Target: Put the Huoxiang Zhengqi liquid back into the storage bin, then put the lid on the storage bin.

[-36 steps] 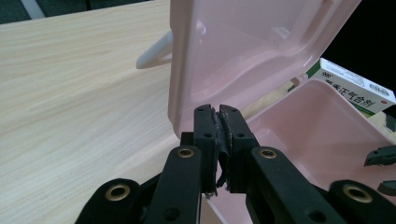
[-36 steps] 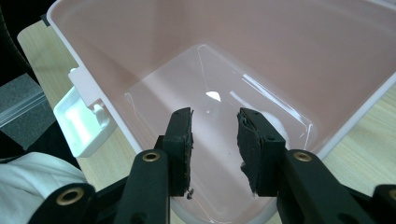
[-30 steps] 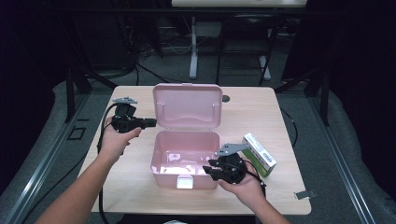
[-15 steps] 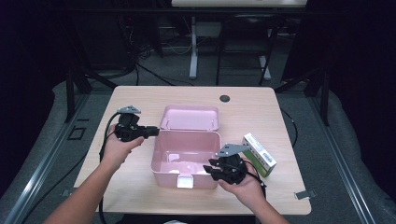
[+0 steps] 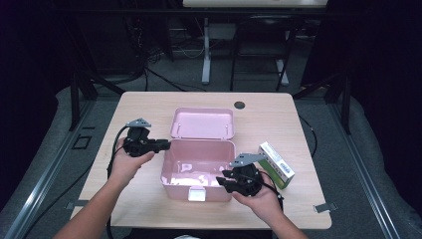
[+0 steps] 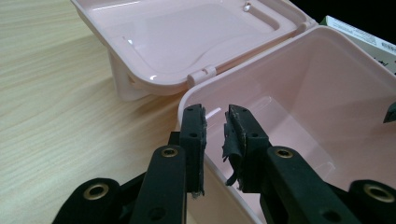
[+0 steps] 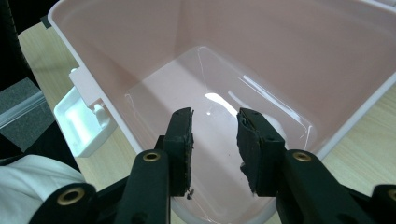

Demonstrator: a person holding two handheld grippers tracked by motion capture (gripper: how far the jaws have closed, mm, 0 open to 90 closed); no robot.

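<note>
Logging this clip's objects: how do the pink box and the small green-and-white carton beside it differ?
The pink box is much larger than the carton. The pink box stands open, lid laid back and inside bare; the carton looks closed. The box is plain pink; the carton is printed green and white. Both rest on the wooden table.

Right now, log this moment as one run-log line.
pink box: lid open, laid back | left gripper: jaws just opening, nothing between, at box's left rim | right gripper: open, empty, over box's front edge | green carton: on table, right of box
</note>
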